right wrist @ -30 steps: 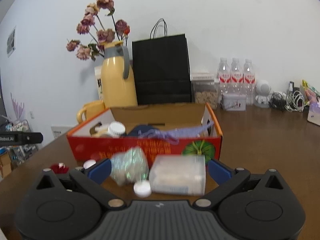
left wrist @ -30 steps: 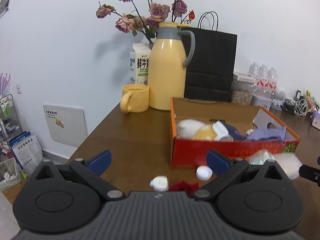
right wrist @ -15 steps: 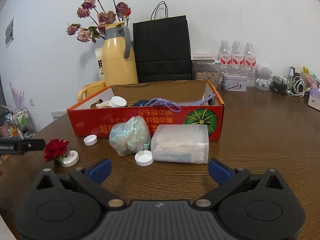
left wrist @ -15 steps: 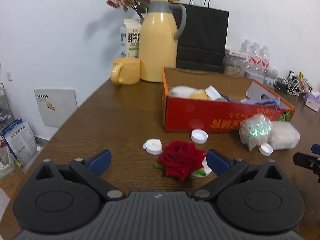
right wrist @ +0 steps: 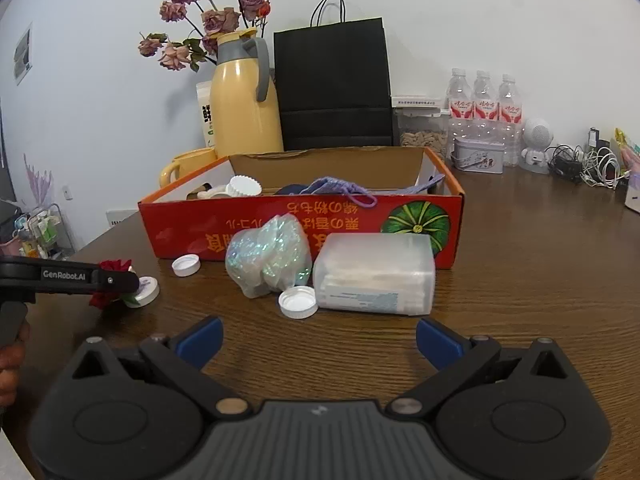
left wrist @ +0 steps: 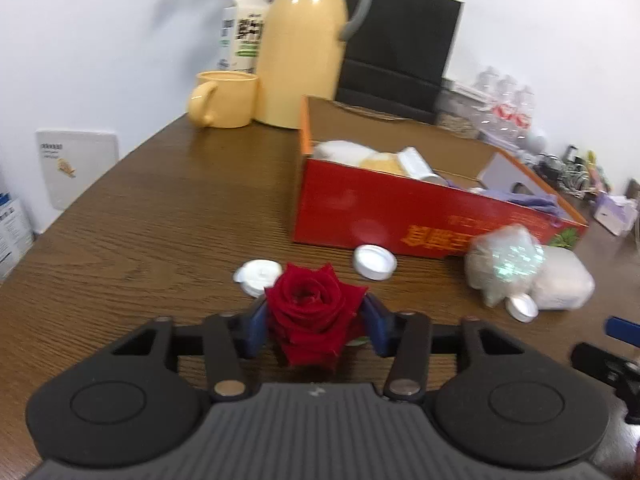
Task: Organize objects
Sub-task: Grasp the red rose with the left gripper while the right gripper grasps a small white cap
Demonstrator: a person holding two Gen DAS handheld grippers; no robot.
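Two grippers in view: one engaged, one idle.
Left gripper (left wrist: 316,322): its blue fingers (left wrist: 256,326) have just been closing and now press both flanks of the red rose (left wrist: 314,306); the bloom sits between them, low over the surface (left wrist: 160,216).
Rose position: at the near left of the surface, in front of the red cardboard box (right wrist: 304,220), with a round white disc (left wrist: 259,276) touching it on the far side and a white bottle cap (left wrist: 374,262) just beyond.
Middle of surface: an iridescent plastic bag (right wrist: 268,254), a second white cap (right wrist: 298,302) and a translucent plastic container (right wrist: 376,274) lie against the box front, not yet put away.
Right gripper (right wrist: 318,340): fingers spread wide, nothing between them, held off short of the cap and container.
Risk, petals: the fingers bear on the bloom itself; my judgement is that a harder squeeze would crush or shed petals.
Risk, slip: soft petals give a poor hold, so the rose could drop on the lift towards the box.
Risk, base: whether the rose is fixed to the white piece beneath it cannot be told; if loose, that part may stay behind.
Risk, neighbours: the disc touching the rose may be dragged along.
Left pose: pitched downward, close to the surface, level across the fingers.
Right pose: pitched down more gently, facing the box front squarely.
Person: part of a hand (right wrist: 10,364) shows at the left edge of the right wrist view, holding the left gripper's handle.
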